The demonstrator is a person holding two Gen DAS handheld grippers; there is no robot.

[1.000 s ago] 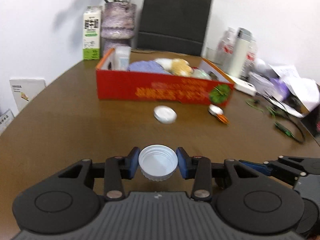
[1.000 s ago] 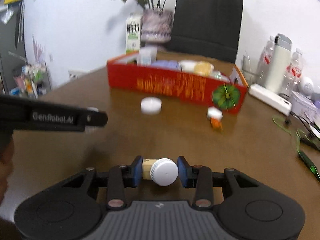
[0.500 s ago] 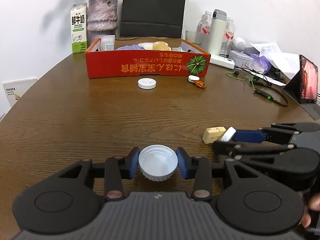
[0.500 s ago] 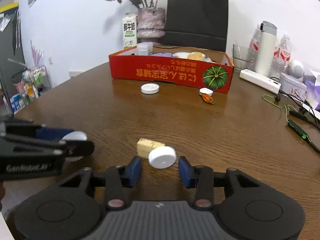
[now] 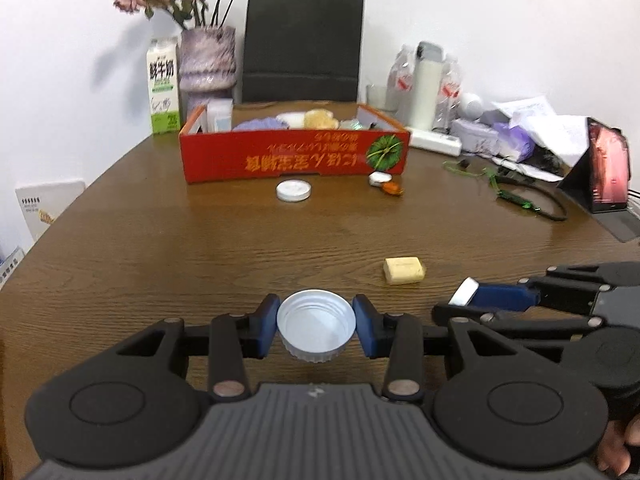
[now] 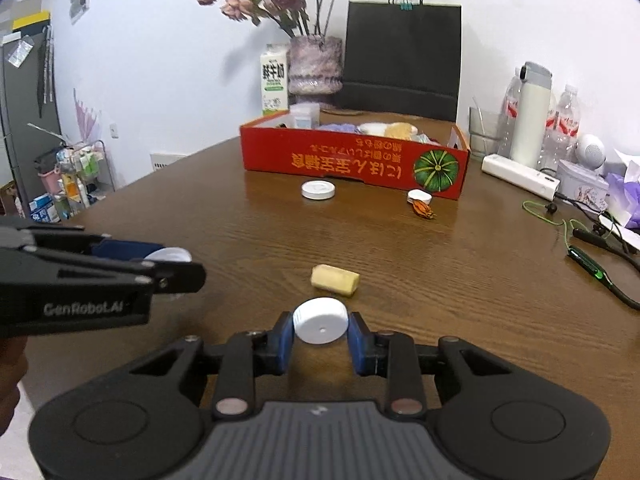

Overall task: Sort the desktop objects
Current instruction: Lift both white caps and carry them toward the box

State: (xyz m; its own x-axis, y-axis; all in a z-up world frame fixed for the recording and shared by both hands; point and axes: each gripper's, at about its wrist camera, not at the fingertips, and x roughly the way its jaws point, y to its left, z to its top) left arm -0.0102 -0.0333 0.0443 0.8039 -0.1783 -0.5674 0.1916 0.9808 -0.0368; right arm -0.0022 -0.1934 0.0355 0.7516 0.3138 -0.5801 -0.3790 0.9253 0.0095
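Observation:
My left gripper (image 5: pixel 315 326) is shut on a white bottle cap (image 5: pixel 316 330), hollow side facing me, above the near part of the wooden table (image 5: pixel 200 248). My right gripper (image 6: pixel 320 330) is shut on a second white cap (image 6: pixel 321 320), closed top facing me; it also shows at the right of the left wrist view (image 5: pixel 464 292). A pale yellow eraser-like block (image 6: pixel 335 279) lies on the table just ahead of it (image 5: pixel 404 270). The red cardboard box (image 5: pixel 294 156) with several items inside stands at the far middle. The left gripper appears at the left of the right wrist view (image 6: pixel 172 264).
A white round lid (image 5: pixel 293 191) and a small white-and-orange item (image 5: pixel 386 182) lie in front of the box. Behind it are a milk carton (image 5: pixel 163 86), flower vase (image 5: pixel 206 64) and black bag (image 5: pixel 304 46). Bottles (image 5: pixel 426 84), papers, cables (image 5: pixel 520 196) and a tablet (image 5: pixel 608 172) crowd the right.
The right gripper let the yellow block drop onto the table, then closed on the white cap alone and drew back. The left gripper has kept its cap and also pulled back from the box.

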